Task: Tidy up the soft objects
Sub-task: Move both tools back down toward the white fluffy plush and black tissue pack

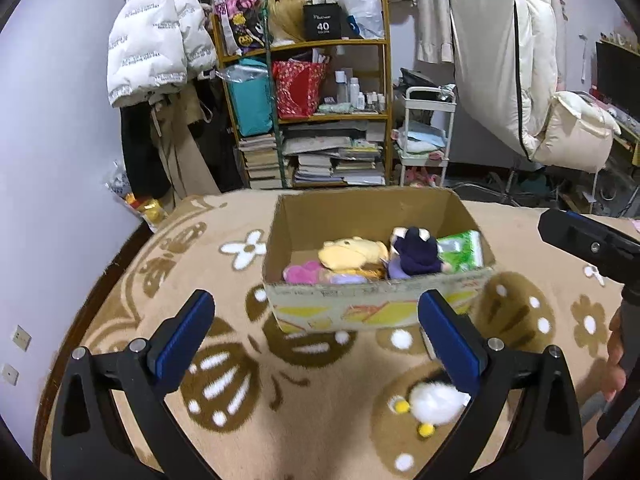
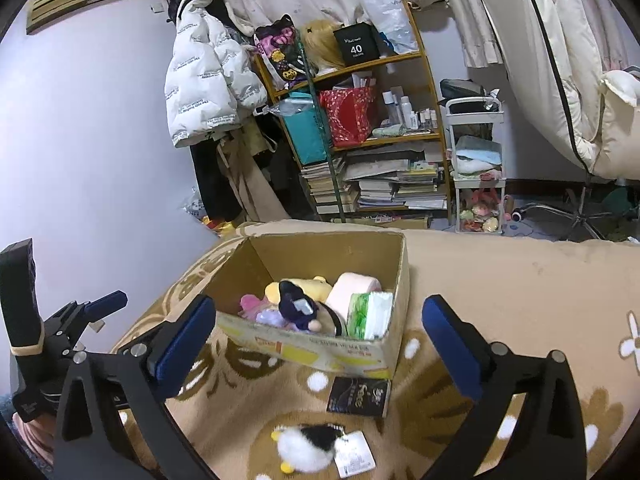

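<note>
A cardboard box (image 1: 320, 216) (image 2: 316, 252) stands on a beige patterned blanket. It holds a yellow plush (image 1: 352, 254), a pink plush (image 1: 302, 272), a dark navy doll (image 1: 416, 254) (image 2: 298, 308), a green-and-white tissue pack (image 1: 460, 252) (image 2: 368, 314) and a pink roll (image 2: 354, 286). A white penguin plush (image 1: 434, 402) (image 2: 308, 448) with yellow feet and a paper tag lies on the blanket in front of the box. My left gripper (image 1: 316, 336) is open and empty above the blanket, the penguin by its right finger. My right gripper (image 2: 320, 340) is open and empty, the penguin low between its fingers.
A flat black packet (image 2: 358, 396) lies on the blanket between box and penguin. Behind stand a wooden shelf (image 1: 308, 116) with books and bags, a white cart (image 1: 426, 136), hanging coats and a chair. The right gripper shows at the right edge of the left wrist view (image 1: 588, 244).
</note>
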`<action>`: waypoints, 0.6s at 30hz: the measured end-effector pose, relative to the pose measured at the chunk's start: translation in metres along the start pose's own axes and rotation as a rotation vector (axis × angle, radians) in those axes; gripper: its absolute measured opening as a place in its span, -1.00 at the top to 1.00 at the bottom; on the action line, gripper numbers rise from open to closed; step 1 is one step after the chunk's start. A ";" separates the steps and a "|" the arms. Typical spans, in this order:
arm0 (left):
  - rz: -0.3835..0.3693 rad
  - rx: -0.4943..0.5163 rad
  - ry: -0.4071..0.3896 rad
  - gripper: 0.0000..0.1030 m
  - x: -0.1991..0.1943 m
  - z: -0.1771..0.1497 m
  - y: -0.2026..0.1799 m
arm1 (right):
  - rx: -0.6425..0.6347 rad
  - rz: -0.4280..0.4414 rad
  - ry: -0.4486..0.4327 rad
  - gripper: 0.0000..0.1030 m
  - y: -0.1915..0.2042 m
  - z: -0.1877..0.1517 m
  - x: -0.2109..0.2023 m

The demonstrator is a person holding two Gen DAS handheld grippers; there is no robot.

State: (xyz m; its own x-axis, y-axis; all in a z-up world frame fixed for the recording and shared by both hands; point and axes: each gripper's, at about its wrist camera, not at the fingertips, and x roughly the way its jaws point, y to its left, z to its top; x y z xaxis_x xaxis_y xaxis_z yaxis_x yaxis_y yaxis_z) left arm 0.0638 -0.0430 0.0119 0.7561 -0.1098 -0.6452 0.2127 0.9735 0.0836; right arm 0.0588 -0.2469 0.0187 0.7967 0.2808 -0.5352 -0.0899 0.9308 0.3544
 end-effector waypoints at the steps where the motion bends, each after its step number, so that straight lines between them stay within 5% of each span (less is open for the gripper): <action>1: -0.007 -0.003 0.006 -0.96 -0.001 -0.001 -0.001 | 0.006 0.000 0.007 -1.00 -0.001 -0.002 -0.002; 11: -0.084 0.007 0.012 -0.96 0.009 -0.031 -0.024 | 0.052 -0.025 0.107 -1.00 -0.020 -0.013 0.008; 18: -0.131 -0.007 0.096 -0.96 0.039 -0.040 -0.037 | 0.087 -0.037 0.190 -1.00 -0.032 -0.022 0.031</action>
State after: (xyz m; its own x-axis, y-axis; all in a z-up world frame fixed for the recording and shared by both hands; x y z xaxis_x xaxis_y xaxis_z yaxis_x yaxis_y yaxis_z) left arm 0.0604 -0.0751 -0.0470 0.6599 -0.2165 -0.7195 0.3005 0.9537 -0.0113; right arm 0.0728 -0.2626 -0.0260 0.6708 0.2932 -0.6812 -0.0037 0.9198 0.3923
